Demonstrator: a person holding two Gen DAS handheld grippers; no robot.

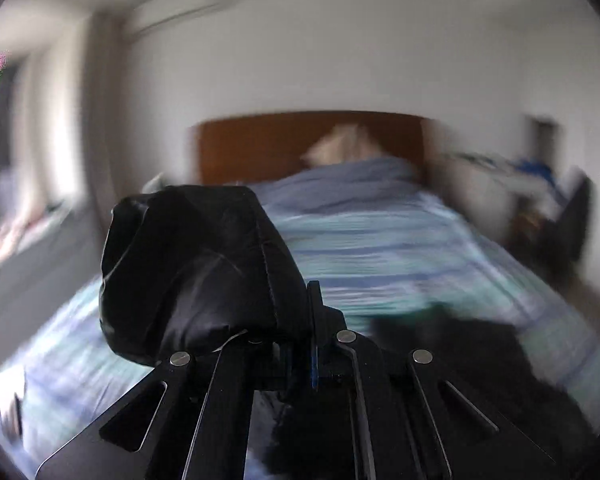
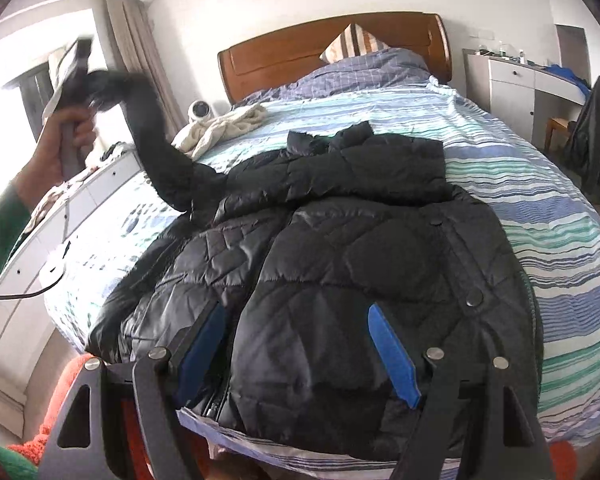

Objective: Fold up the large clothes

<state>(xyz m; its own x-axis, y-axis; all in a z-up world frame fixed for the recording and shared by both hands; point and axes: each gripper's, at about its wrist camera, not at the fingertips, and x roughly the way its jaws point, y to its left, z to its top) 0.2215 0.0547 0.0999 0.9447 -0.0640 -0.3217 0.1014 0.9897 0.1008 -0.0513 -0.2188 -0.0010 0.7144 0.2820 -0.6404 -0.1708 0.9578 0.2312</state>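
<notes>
Fold barely begun
My left tool gripped the jacket sleeve aloft; right tool gaped empty over the hem.

Left hand-held gripper raised high, jaws clamped on the jacket sleeve. Right hand-held gripper spread wide, low over the jacket hem.

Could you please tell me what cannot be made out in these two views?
- Left wrist: the bed and room are motion-blurred; the sleeve hides the left gripper fingertips.
- Right wrist: the jacket hem is hidden behind the right gripper; bottles on the dresser are too small.
</notes>
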